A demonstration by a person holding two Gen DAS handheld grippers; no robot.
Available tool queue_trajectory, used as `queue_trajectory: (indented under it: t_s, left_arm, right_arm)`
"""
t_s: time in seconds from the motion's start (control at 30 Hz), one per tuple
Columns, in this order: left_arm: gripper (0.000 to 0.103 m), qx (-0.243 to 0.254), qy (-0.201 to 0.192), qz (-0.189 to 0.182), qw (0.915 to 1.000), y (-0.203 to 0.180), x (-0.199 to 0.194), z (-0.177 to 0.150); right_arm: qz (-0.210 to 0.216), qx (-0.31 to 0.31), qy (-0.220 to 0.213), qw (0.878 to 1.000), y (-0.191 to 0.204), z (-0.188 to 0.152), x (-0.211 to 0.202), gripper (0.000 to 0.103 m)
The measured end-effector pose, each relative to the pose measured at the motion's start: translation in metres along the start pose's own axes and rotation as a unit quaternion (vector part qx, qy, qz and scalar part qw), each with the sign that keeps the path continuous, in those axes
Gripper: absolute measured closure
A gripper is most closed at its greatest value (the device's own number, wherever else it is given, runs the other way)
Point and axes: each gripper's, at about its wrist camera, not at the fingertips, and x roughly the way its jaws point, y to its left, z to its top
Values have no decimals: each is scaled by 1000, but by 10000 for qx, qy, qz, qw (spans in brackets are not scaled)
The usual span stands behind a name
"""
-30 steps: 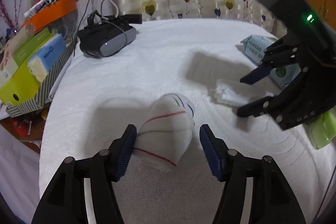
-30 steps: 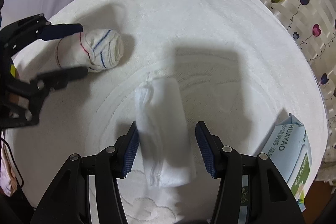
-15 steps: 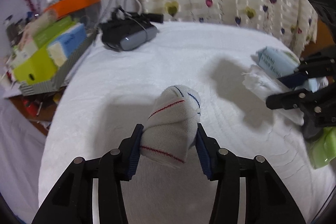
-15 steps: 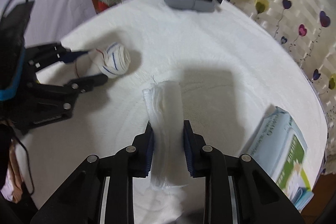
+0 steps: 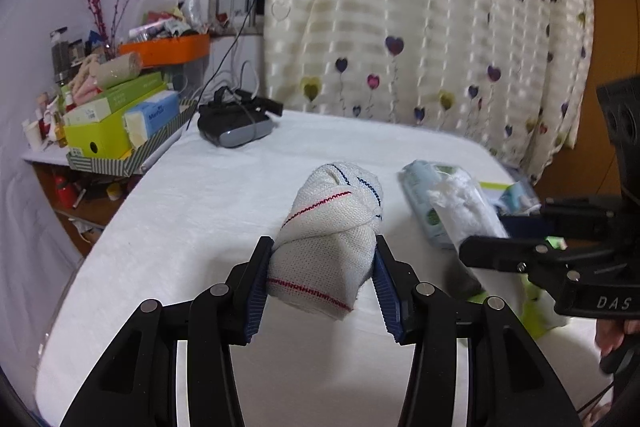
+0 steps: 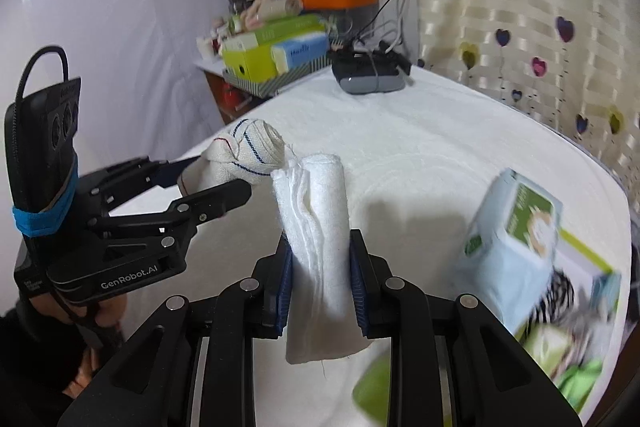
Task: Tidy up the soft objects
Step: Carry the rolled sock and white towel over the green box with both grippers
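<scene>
- left gripper (image 5: 322, 277): jaws clamped on the rolled sock (image 5: 330, 235), white knit with red and blue stripes; both pads press its sides, bundle sticks out ahead of the fingertips, off the bed
- right gripper (image 6: 320, 281): jaws clamped on the folded white cloth (image 6: 316, 239), layered edges up, lower end hanging below the pads; also clear of the surface
- the two grippers sit side by side, sock just left of the cloth in the right wrist view, close, can't tell if touching
- white bed cover (image 5: 224, 195) under and ahead of both grippers, nothing else soft on its middle
- wipes pack (image 6: 516, 239), light blue/green, right of the right gripper, near the bed edge; blurry green and striped stuff past it, unclear what
- farther ahead: black-grey headset (image 5: 236, 129) with cable at the far bed edge
- far left: cluttered shelf with green box (image 5: 100, 139) and orange tray (image 5: 164, 49); heart curtain (image 5: 420, 27) behind
- progress, my read: both soft items picked, neither placed; drop spot not evident; carry and release left
</scene>
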Motion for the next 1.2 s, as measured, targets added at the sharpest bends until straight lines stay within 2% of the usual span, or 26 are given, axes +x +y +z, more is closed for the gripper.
queue_trajectory:
  t_s: [0.13,0.33,0.57,1.2]
  left_arm:
    - [56,-193,-77,-174,9996,-17,-16,-12]
    - [56,-204,-129,-373,9990,-44,-30,-26]
    - [56,-205,-108,-578,9981,-65,-35,-36]
    - [56,56,-58,-1160,9932,-112,-35,-35]
  right_arm:
    - [-48,278,-293,9992,-2,-26,-28,77]
    - [-120,629,-493,9967,-8,-58,-55,77]
    - [-191,787,-628,9947,-12,-78,-74,76]
    - [-492,1184,-873,9879,-38,-104,-106,76]
